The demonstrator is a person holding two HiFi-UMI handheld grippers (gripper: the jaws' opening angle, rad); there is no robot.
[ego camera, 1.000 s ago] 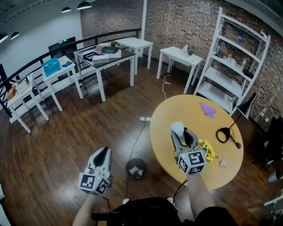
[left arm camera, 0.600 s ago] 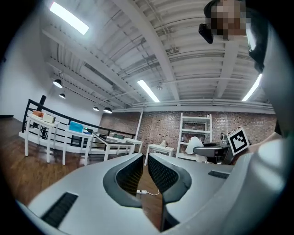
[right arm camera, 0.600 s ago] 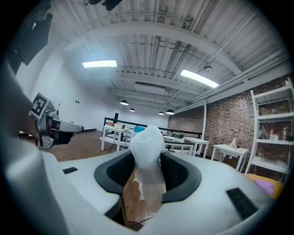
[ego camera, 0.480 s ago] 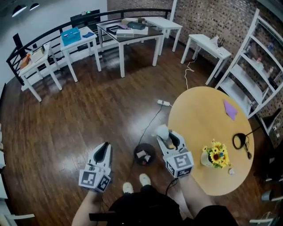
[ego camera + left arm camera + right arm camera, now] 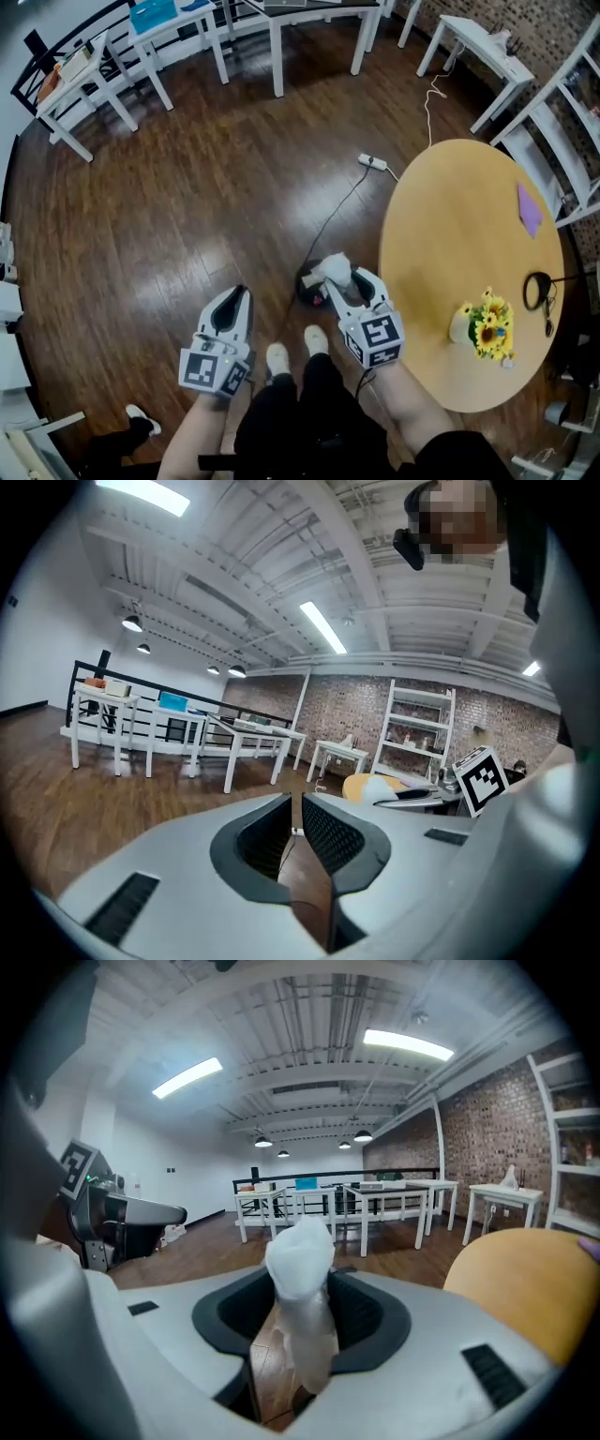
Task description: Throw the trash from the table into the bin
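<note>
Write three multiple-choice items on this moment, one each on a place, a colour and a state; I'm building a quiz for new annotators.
1. Where is the bin?
A. on a chair
B. on the floor beside the round table
C. on a windowsill

2. What colour is the paper sheet on the round table?
A. purple
B. green
C. red

3. What state is the right gripper in?
A. open and empty
B. shut on a white wad
C. shut on a bottle

Answers: 1 B, the dark bin stands on the wood floor by the table's edge; 2 A, the sheet shows purple against the yellow top; 3 B, the right gripper view shows the wad pinched between its jaws.
</note>
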